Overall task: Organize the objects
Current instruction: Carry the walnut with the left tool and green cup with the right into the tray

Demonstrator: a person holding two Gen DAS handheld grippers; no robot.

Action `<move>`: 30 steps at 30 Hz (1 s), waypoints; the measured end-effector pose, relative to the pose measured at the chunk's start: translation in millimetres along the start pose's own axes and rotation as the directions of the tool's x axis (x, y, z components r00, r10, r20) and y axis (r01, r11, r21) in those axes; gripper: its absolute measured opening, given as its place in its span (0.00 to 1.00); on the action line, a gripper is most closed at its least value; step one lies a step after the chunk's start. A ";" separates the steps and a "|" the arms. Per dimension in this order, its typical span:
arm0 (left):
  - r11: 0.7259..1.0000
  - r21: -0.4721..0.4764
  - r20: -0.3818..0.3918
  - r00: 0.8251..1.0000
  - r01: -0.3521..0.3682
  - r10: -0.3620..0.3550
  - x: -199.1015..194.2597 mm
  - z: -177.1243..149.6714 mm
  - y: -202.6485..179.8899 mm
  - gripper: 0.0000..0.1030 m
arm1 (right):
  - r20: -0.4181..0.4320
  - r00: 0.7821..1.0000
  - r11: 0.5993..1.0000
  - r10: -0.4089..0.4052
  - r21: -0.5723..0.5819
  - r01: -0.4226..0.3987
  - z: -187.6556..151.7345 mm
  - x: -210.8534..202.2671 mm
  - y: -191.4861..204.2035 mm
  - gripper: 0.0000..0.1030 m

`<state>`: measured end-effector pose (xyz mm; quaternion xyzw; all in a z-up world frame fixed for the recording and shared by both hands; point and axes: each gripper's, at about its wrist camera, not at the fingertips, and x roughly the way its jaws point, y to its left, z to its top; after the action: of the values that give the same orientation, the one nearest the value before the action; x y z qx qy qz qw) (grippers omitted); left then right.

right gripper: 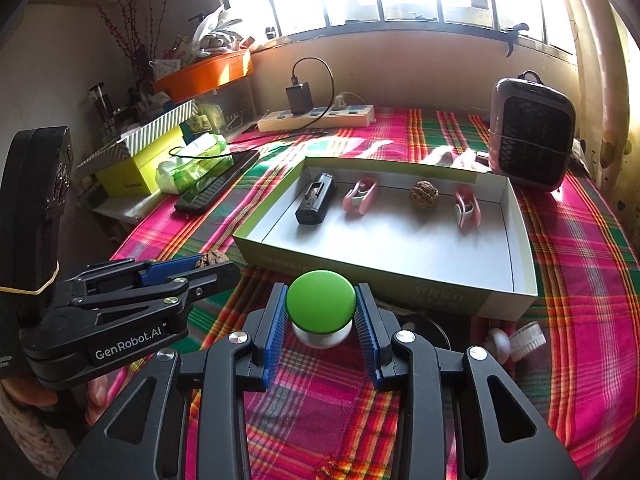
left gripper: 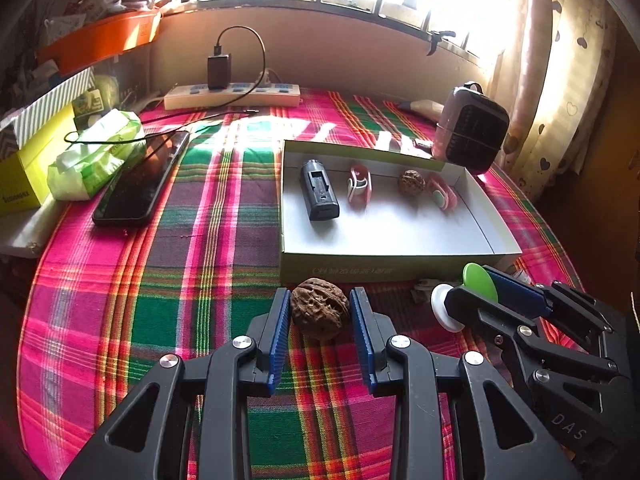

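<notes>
A shallow white box [left gripper: 400, 236] [right gripper: 520, 240] on the plaid cloth holds a black device [left gripper: 319, 190] [right gripper: 316, 199], two pink clips [left gripper: 359, 185] [right gripper: 466, 206] and a walnut [left gripper: 411, 182] [right gripper: 424, 195]. My left gripper [left gripper: 320, 314] [right gripper: 188, 270] is shut on a second walnut [left gripper: 319, 307] [right gripper: 211, 259] in front of the box. My right gripper [right gripper: 321, 312] [left gripper: 476, 292] is shut on a green-topped white knob [right gripper: 321, 304] [left gripper: 478, 282], just right of the left gripper.
A phone [left gripper: 140, 184], a tissue pack [left gripper: 96, 156] and yellow boxes [left gripper: 28, 168] lie at the left. A power strip [left gripper: 232, 96] with charger is at the back. A small heater [left gripper: 472, 128] [right gripper: 530, 128] stands behind the box. Small white items [right gripper: 516, 340] lie by the box front.
</notes>
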<state>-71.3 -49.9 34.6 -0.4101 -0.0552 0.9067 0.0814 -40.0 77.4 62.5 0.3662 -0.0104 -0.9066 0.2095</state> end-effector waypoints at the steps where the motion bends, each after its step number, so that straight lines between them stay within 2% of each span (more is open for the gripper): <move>1: 1.000 0.001 0.003 1.000 0.000 0.000 -0.5 1.6 -0.5 0.27 | 0.002 1.000 1.000 -0.001 -0.001 0.001 2.3 -0.3 -0.4 0.34; 13: 1.000 0.009 0.024 1.000 0.013 -0.013 4.9 23.0 -4.4 0.27 | 0.019 0.999 1.000 -0.029 -0.009 0.029 32.0 7.5 -12.3 0.34; 30: 1.000 0.025 -0.006 1.000 0.012 -0.012 41.8 46.0 -9.0 0.27 | -0.036 0.995 0.995 -0.098 0.017 0.099 69.3 59.4 -49.3 0.34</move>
<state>-132.1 -34.6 35.6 -0.4112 -0.0460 0.9057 0.0921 -142.9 90.1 65.4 0.3841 0.0030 -0.9091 0.1614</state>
